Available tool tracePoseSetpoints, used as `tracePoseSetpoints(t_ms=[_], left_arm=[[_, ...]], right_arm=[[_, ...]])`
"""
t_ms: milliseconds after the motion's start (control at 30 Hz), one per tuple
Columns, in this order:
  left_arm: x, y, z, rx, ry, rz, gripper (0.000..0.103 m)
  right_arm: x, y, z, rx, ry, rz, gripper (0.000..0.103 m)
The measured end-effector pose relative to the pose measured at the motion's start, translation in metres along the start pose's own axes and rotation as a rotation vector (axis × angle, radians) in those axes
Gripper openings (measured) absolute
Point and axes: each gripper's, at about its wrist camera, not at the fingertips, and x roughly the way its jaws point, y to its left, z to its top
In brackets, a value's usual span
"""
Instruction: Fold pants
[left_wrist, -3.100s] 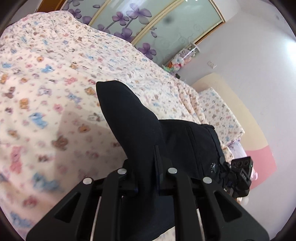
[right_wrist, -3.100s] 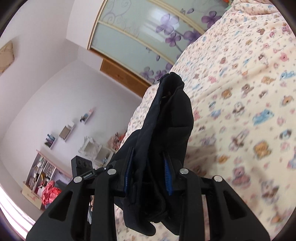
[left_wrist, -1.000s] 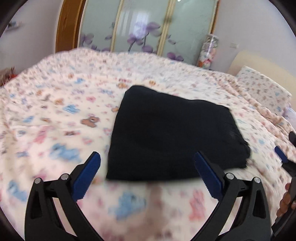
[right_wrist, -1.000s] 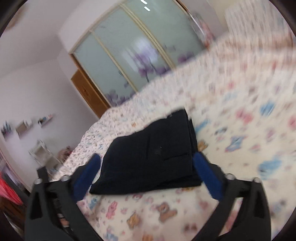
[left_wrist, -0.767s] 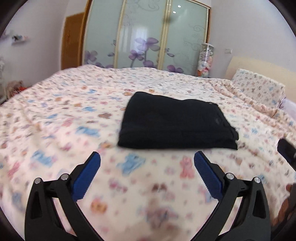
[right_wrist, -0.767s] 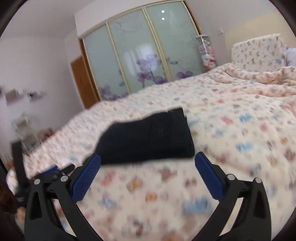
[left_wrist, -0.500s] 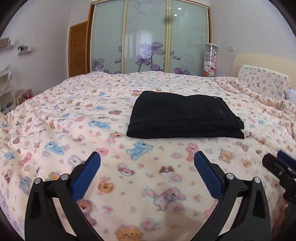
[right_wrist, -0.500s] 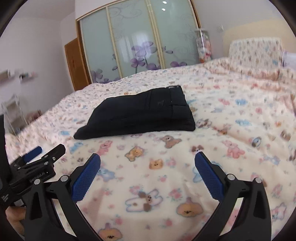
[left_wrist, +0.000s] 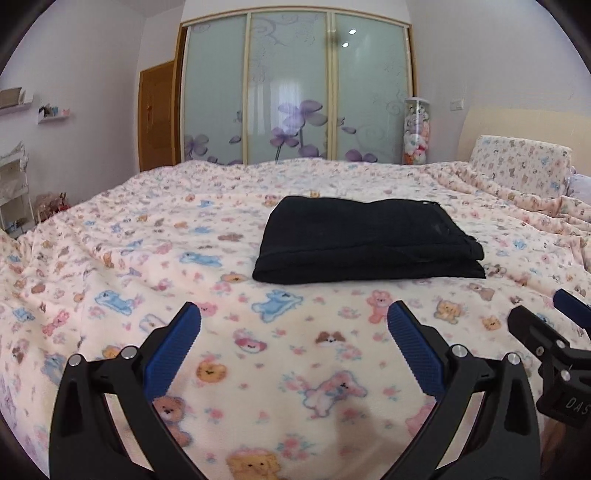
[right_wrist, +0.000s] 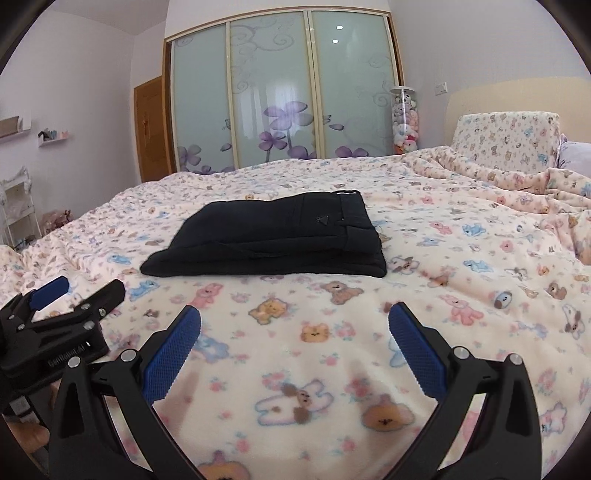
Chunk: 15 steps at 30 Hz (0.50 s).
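The black pants (left_wrist: 365, 242) lie folded into a flat rectangle on the teddy-bear bedspread (left_wrist: 155, 258), waistband to the right. They also show in the right wrist view (right_wrist: 273, 236). My left gripper (left_wrist: 293, 317) is open and empty, well short of the pants, over the bedspread. My right gripper (right_wrist: 294, 319) is open and empty too, equally far back. The right gripper shows at the right edge of the left wrist view (left_wrist: 554, 343); the left one shows at the left of the right wrist view (right_wrist: 62, 314).
A wardrobe with frosted sliding doors (left_wrist: 295, 92) stands behind the bed. A pillow (left_wrist: 517, 166) leans on the headboard at the right. A wooden door (left_wrist: 157, 114) and a white shelf rack (left_wrist: 13, 192) are at the left.
Both grippers let go of the pants, opened and drew back toward the bed's near edge. The pants now lie folded on the bedspread.
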Motion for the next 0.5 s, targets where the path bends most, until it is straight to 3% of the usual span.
tracePoseSetpoints(t_ms=[167, 500], left_arm=[[-0.002, -0.010, 0.000, 0.049, -0.012, 0.015, 0.101], [0.001, -0.004, 0.000, 0.016, 0.007, 0.012, 0.101]], right_arm=[[0.004, 0.009, -0.004, -0.044, 0.011, -0.011, 0.102], [0.011, -0.005, -0.007, 0.035, 0.047, -0.013, 0.102]])
